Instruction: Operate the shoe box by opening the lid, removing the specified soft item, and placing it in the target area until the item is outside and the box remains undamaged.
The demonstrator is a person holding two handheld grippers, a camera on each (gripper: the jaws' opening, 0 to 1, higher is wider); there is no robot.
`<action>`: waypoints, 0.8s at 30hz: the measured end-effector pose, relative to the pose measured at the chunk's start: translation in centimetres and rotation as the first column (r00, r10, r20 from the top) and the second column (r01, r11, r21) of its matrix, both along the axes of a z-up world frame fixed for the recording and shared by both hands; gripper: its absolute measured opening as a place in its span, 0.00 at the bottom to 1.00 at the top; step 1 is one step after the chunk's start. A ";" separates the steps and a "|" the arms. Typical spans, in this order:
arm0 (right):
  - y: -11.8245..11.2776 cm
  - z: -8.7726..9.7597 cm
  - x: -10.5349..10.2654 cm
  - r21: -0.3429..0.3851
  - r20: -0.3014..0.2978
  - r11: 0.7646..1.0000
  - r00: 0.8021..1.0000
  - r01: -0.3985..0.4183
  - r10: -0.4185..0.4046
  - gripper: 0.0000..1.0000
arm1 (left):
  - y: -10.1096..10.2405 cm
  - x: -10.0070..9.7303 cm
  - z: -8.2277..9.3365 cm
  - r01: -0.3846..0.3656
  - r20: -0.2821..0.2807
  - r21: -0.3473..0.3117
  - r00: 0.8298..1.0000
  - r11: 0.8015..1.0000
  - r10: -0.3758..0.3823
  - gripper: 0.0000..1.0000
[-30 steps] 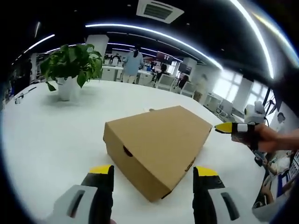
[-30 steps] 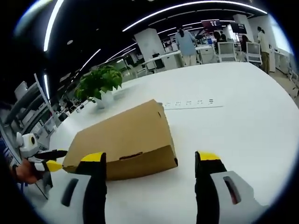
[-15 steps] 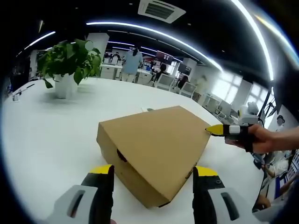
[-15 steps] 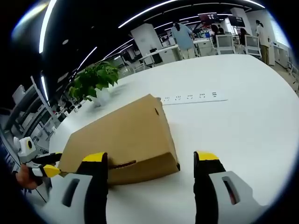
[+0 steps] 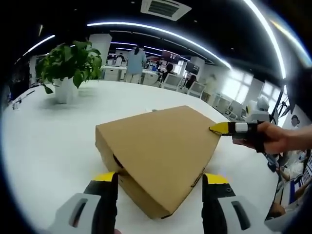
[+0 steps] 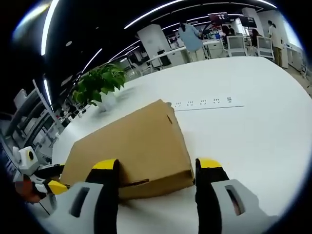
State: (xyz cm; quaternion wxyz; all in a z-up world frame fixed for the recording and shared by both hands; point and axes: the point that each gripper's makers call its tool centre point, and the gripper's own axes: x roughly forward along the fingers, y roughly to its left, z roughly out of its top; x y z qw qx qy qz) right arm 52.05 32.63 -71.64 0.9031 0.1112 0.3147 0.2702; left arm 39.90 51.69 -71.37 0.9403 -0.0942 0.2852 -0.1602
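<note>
Shoe box [image 5: 161, 156], plain brown cardboard with its lid down, lies flat on the white bench [image 5: 44, 146], well in from the far edge. In the left gripper view one corner of it points toward the camera, and that corner sits between the two yellow-tipped jaws of the left tool [image 5: 161, 181], which stand wide apart and released with nothing pinched between them. A dark finger slot shows in the box's side wall just above the left jaw.

In the right gripper view the box [image 6: 131, 146] lies with a short end wall facing the camera, and the right tool [image 6: 156, 168] straddles that end, jaws spread and released; the jaw tips seem to be level with the lid's near edge, though whether they touch the cardboard is hard to say.

The right tool [image 5: 226, 128] also comes into the left gripper view, held in a hand [image 5: 273, 139], its yellow tip at the box's right-hand corner. The left tool [image 6: 51, 185] likewise shows low in the right gripper view, beside the box's left corner.

A potted plant [image 5: 66, 63] stands near the bench's far left edge. A white power strip [image 6: 204, 103] lies on the bench beyond the box.
</note>
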 end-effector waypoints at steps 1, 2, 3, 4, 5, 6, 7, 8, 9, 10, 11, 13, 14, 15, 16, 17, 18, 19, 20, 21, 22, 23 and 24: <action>0.4 0.1 -0.2 0.010 -0.001 1.000 1.000 -0.002 0.002 0.60 | 0.0 0.0 0.0 -0.001 0.000 -0.004 1.000 1.000 0.001 0.73; 0.6 0.1 -0.4 0.003 0.000 1.000 1.000 -0.006 0.006 0.61 | 0.0 0.0 0.1 -0.004 0.000 -0.014 1.000 1.000 0.004 0.73; 0.5 0.2 -0.3 -0.005 0.010 1.000 1.000 -0.007 0.007 0.62 | 0.0 0.0 0.1 -0.004 0.000 -0.014 1.000 1.000 0.004 0.73; 0.4 0.3 -0.2 -0.006 0.013 1.000 1.000 -0.004 0.004 0.62 | -0.1 -0.1 0.1 -0.001 -0.004 -0.019 1.000 1.000 0.001 0.73; 0.4 0.4 -0.3 -0.007 0.014 1.000 1.000 -0.003 0.003 0.62 | -0.1 -0.1 0.0 0.004 -0.006 -0.016 1.000 1.000 -0.004 0.73; 0.4 0.5 -0.5 -0.011 0.017 1.000 1.000 -0.008 0.008 0.61 | -0.1 -0.2 0.0 0.013 -0.008 -0.011 1.000 1.000 -0.013 0.74; 0.5 0.5 -0.6 -0.012 0.012 1.000 1.000 -0.014 0.014 0.61 | -0.1 -0.2 0.0 0.015 -0.008 -0.008 1.000 1.000 -0.015 0.75; 0.5 0.5 -0.9 -0.012 0.008 1.000 1.000 -0.019 0.019 0.61 | -0.1 -0.3 0.0 0.016 -0.008 -0.004 1.000 1.000 -0.016 0.75; 0.7 0.5 -1.4 -0.013 0.005 1.000 1.000 -0.025 0.025 0.61 | 0.0 -0.3 0.0 0.016 -0.008 -0.002 1.000 1.000 -0.016 0.77; 0.7 0.5 -1.6 -0.013 0.003 1.000 1.000 -0.026 0.026 0.61 | 0.0 -0.3 0.0 0.015 -0.008 -0.002 1.000 1.000 -0.015 0.77; 0.8 0.5 -2.1 -0.011 0.001 1.000 1.000 -0.029 0.029 0.61 | 0.2 -0.4 0.0 0.013 -0.007 -0.002 1.000 1.000 -0.013 0.78; 1.1 0.5 -2.8 -0.009 -0.002 1.000 1.000 -0.027 0.027 0.61 | 0.2 -0.8 0.1 0.017 -0.007 0.003 1.000 1.000 -0.017 0.81; 1.4 0.4 -3.3 -0.018 -0.002 0.999 0.999 -0.037 0.037 0.62 | 0.3 -0.8 0.0 0.024 -0.008 0.009 1.000 1.000 -0.024 0.81; 1.7 0.5 -3.8 -0.021 -0.002 0.999 0.999 -0.042 0.042 0.63 | 0.4 -0.9 0.0 0.032 -0.012 0.018 0.999 0.999 -0.031 0.82; 1.8 0.5 -4.2 -0.020 -0.003 0.999 0.999 -0.043 0.043 0.63 | 0.6 -1.0 0.0 0.035 -0.014 0.023 0.999 0.999 -0.035 0.83; 2.1 0.3 -4.7 -0.031 -0.006 0.998 0.998 -0.061 0.061 0.64 | 0.8 -1.3 0.0 0.040 -0.017 0.029 0.999 0.999 -0.039 0.83; 2.2 0.4 -5.1 -0.032 -0.008 0.998 0.998 -0.060 0.060 0.64 | 1.0 -1.4 -0.1 0.041 -0.020 0.032 0.999 0.999 -0.041 0.83; 2.4 0.4 -5.5 -0.032 -0.015 0.998 0.998 -0.059 0.059 0.64 | 1.3 -1.6 -0.1 0.043 -0.022 0.038 0.999 0.998 -0.042 0.83; 2.6 0.4 -6.0 -0.033 -0.018 0.997 0.998 -0.063 0.063 0.64 | 1.5 -1.9 -0.1 0.044 -0.024 0.043 0.999 0.998 -0.043 0.83; 2.9 0.3 -6.5 -0.033 -0.021 0.997 0.998 -0.064 0.063 0.64 | 1.7 -2.1 -0.1 0.044 -0.026 0.047 0.999 0.998 -0.043 0.82; 3.0 0.3 -6.8 -0.033 -0.023 0.997 0.998 -0.064 0.064 0.64 | 2.0 -2.4 0.0 0.044 -0.027 0.056 0.999 0.997 -0.043 0.82; 3.2 0.3 -7.1 -0.034 -0.027 0.997 0.998 -0.066 0.065 0.64 | 2.2 -2.6 0.0 0.044 -0.029 0.060 0.999 0.997 -0.042 0.81; 3.4 0.3 -7.8 -0.035 -0.030 0.997 0.997 -0.069 0.068 0.64 | 2.4 -3.0 0.0 0.042 -0.030 0.063 0.999 0.997 -0.041 0.81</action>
